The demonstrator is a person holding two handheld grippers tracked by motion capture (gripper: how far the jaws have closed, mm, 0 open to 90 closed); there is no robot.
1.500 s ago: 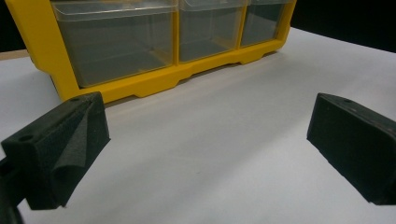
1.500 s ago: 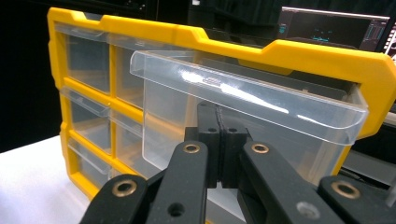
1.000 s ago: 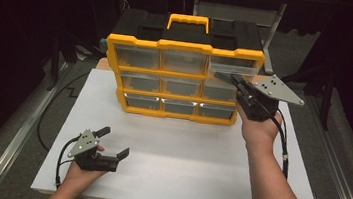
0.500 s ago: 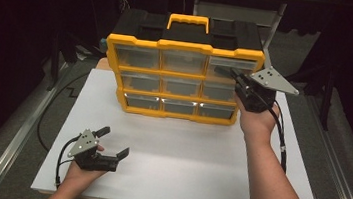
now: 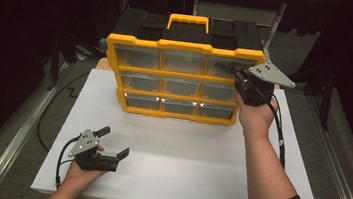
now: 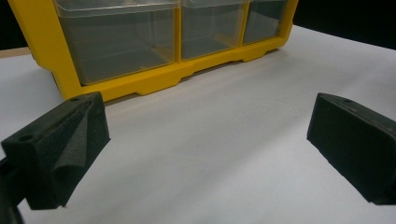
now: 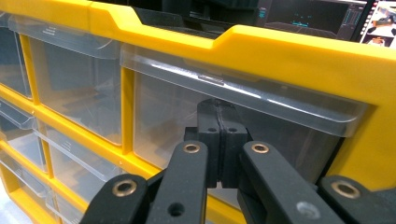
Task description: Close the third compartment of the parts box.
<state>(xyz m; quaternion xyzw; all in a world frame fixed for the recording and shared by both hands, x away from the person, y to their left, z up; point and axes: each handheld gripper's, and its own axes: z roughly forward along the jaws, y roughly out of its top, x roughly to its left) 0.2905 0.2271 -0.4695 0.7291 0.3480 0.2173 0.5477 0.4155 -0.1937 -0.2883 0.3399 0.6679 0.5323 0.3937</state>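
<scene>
A yellow and black drawer cabinet with a yellow handle stands upright at the back of the white board, its clear drawers facing me. My right gripper is shut with nothing between its jaws, its tips right at the front of the top right drawer, just under that drawer's clear lip. My left gripper rests low on the board near the front left, open with nothing between its pads. From the left gripper view the cabinet's bottom row of drawers lies ahead.
The white board lies on a grey table with metal rails along both sides. Cables trail from each gripper. Dark equipment and a lit screen stand behind the cabinet.
My right gripper has moved a little left and forward, closer to the top right drawer's front. The left gripper has stayed where it was.
</scene>
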